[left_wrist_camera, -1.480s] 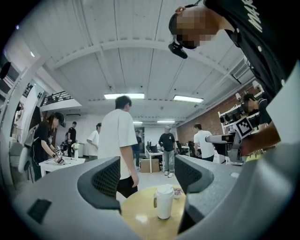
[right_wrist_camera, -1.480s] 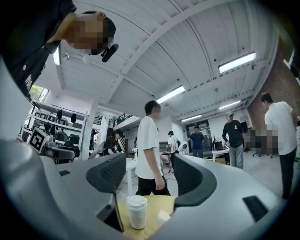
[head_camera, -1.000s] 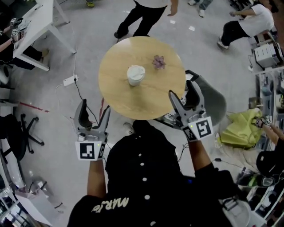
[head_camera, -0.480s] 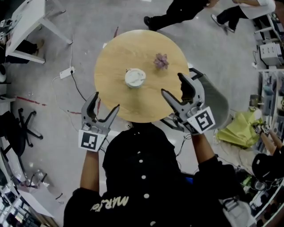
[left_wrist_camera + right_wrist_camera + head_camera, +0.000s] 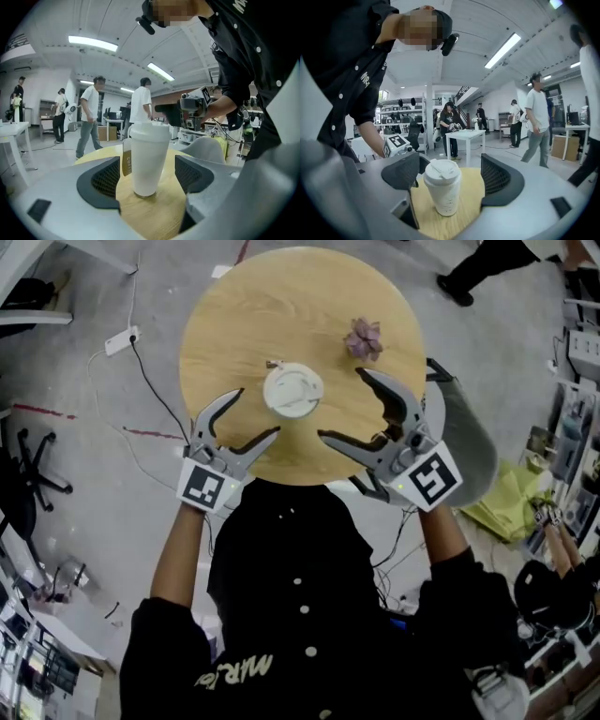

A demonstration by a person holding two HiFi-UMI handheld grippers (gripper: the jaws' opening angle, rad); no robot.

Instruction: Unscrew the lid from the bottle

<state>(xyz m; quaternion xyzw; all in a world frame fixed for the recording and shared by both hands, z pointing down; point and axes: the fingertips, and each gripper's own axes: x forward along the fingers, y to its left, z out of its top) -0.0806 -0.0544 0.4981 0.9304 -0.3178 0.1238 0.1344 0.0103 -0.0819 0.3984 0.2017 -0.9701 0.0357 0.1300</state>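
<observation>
A white bottle (image 5: 293, 390) with a white lid stands upright near the middle of the round wooden table (image 5: 234, 324). My left gripper (image 5: 255, 414) is open at its near left, over the table's edge. My right gripper (image 5: 342, 405) is open at its near right, and its jaws have just been opening with nothing pressed between them. In the left gripper view the bottle (image 5: 148, 159) stands ahead between the open jaws of the left gripper (image 5: 147, 172), untouched. The right gripper view shows the bottle (image 5: 443, 187) the same way, ahead of the right gripper (image 5: 450, 178).
A small purple flower (image 5: 364, 337) lies on the table's far right. A grey chair (image 5: 464, 442) stands against the table on the right. A power strip (image 5: 122, 339) and cables lie on the floor at left. Several people walk in the room beyond.
Both grippers have come down and forward from beside the table's near edge to either side of the bottle. The right gripper's jaws stand wider than before.
</observation>
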